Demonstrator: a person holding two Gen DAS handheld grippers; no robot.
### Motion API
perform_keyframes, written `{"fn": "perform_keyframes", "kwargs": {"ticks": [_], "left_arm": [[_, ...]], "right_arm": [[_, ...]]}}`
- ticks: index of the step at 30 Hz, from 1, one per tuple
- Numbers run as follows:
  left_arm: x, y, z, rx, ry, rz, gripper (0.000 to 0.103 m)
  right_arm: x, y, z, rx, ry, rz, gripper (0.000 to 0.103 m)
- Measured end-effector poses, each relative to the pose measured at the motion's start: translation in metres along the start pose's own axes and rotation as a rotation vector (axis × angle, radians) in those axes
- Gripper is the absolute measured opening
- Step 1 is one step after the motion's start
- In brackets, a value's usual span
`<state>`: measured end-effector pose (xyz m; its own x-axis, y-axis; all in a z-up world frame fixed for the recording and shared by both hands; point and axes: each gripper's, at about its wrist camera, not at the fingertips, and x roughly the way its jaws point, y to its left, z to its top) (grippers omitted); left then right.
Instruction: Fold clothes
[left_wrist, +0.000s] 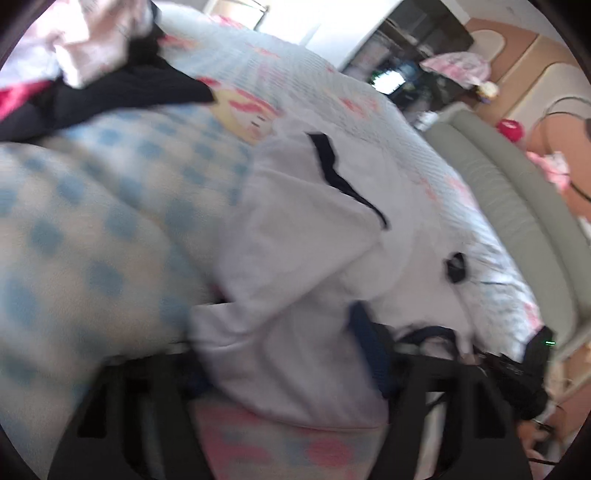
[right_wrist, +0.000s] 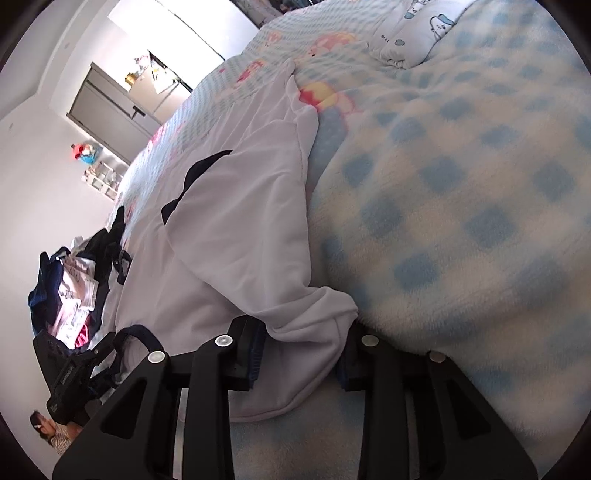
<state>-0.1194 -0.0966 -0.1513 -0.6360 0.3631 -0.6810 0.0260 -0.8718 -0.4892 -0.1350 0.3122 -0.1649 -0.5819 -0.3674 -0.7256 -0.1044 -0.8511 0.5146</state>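
Fleecy checked blanket, smooth white garment pinched in both claws

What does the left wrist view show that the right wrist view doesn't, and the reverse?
Left wrist only: a grey-green padded bed edge and a cluttered dark shelf. Right wrist only: a cartoon-print pillow, a grey cabinet and a clothes pile. Both: the white garment with dark trim, on the blue-checked blanket, its fabric between each gripper's jaws.

White garment with navy trim; blue-and-cream checked blanket.
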Motion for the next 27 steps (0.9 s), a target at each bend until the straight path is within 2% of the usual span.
{"fn": "perform_keyframes", "kwargs": {"ticks": [1,2,3,5,10,13,19,25,26,27], "left_arm": [[-0.003,0.001,0.001,-0.004,-0.004,0.004,0.034],[-0.007,0.002,0.002,-0.011,-0.007,-0.003,0.022],[-0.013,0.001,0.002,-0.005,-0.013,-0.003,0.014],[-0.023,-0.003,0.002,0.006,-0.025,-0.004,0.010],[-0.048,-0.011,0.004,0.034,-0.055,-0.006,0.007],[-0.064,-0.017,0.004,0.051,-0.074,-0.007,0.006],[-0.088,-0.015,-0.001,0.064,-0.065,0.010,0.006],[-0.113,-0.003,-0.014,0.034,-0.075,0.015,0.005],[-0.116,-0.001,-0.017,0.029,-0.080,0.024,0.000],[-0.119,0.003,-0.018,0.024,-0.082,0.023,0.000]], "right_arm": [[-0.005,0.001,0.000,-0.010,-0.011,-0.027,0.013],[-0.011,0.003,0.000,-0.024,-0.026,-0.057,0.009],[-0.016,0.008,0.000,-0.048,-0.050,-0.087,0.008],[-0.026,0.020,-0.002,-0.100,-0.091,-0.123,0.004],[-0.052,0.033,-0.002,-0.133,-0.159,-0.124,0.002],[-0.066,0.038,-0.001,-0.141,-0.170,-0.136,0.002],[-0.090,0.047,-0.008,-0.169,-0.179,-0.116,0.001],[-0.109,0.047,-0.017,-0.185,-0.157,-0.078,0.001],[-0.112,0.047,-0.018,-0.186,-0.155,-0.070,0.001],[-0.113,0.047,-0.018,-0.188,-0.154,-0.060,0.002]]}}
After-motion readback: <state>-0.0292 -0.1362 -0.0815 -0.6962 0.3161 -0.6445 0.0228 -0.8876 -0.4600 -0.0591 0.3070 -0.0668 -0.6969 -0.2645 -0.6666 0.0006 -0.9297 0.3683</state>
